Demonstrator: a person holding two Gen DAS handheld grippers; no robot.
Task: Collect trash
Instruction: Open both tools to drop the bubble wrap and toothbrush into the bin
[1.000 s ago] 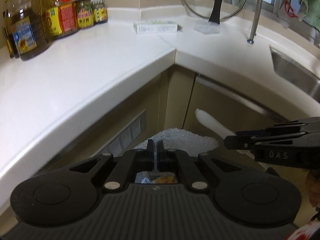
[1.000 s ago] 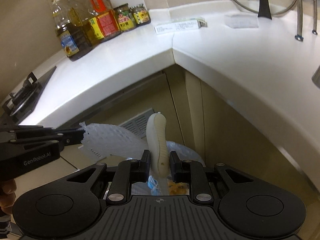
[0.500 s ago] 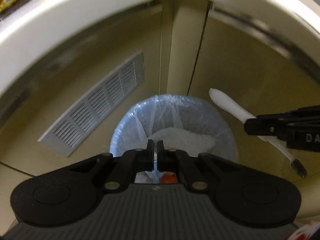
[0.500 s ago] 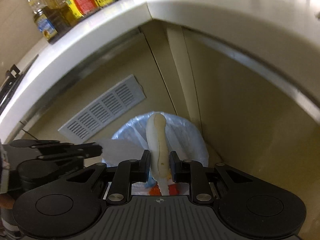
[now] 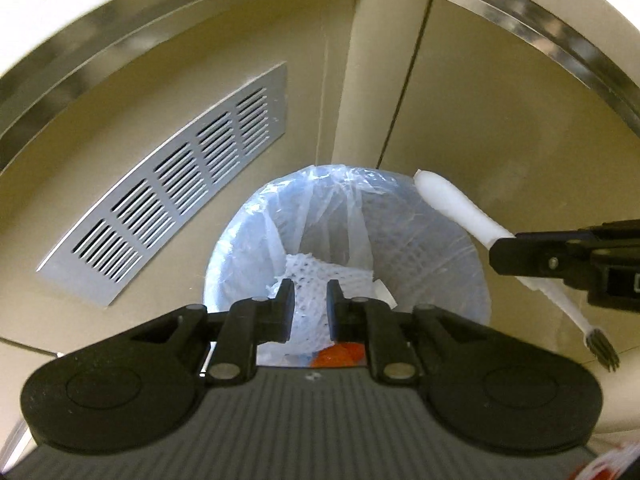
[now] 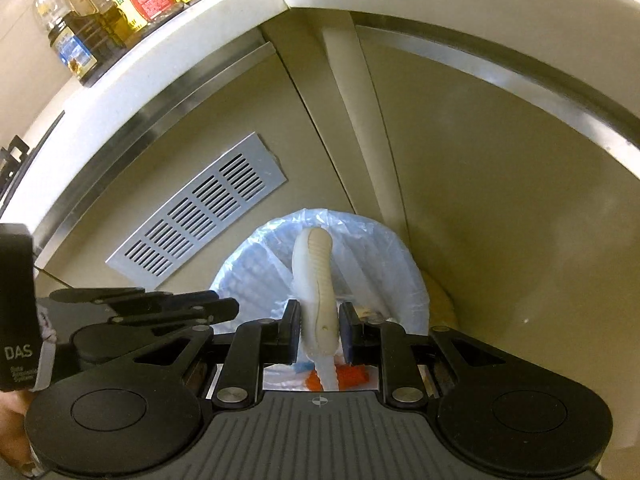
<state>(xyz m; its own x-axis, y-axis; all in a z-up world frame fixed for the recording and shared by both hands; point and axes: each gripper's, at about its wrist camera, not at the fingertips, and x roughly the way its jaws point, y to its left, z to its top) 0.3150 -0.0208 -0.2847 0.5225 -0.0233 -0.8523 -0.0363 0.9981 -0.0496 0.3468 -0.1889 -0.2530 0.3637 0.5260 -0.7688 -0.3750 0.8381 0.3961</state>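
A round trash bin (image 5: 248, 240) lined with a clear bluish bag stands on the floor in the cabinet corner. My left gripper (image 5: 310, 294) hangs right over it, its jaws opening. A white foam net (image 5: 320, 272) lies between and below the parted fingers, inside the bag, and the pads do not press on it. My right gripper (image 6: 319, 316) is shut on a white toothbrush (image 6: 314, 264), whose handle sticks out over the bin (image 6: 400, 264). In the left wrist view the toothbrush (image 5: 452, 204) crosses the bin's right rim, bristles toward the lower right, with the right gripper (image 5: 504, 256) around it.
A grey vent grille (image 5: 180, 216) sits in the cabinet front left of the bin. The white countertop edge (image 6: 168, 64) overhangs above, with oil bottles and jars (image 6: 120, 12) on it. Orange scraps (image 5: 340, 354) lie in the bag. Cabinet doors close in behind the bin.
Both grippers have dropped from counter height to just over the bin. The left jaws, shut on the foam net before, have parted, and the net sits lower in the bag.
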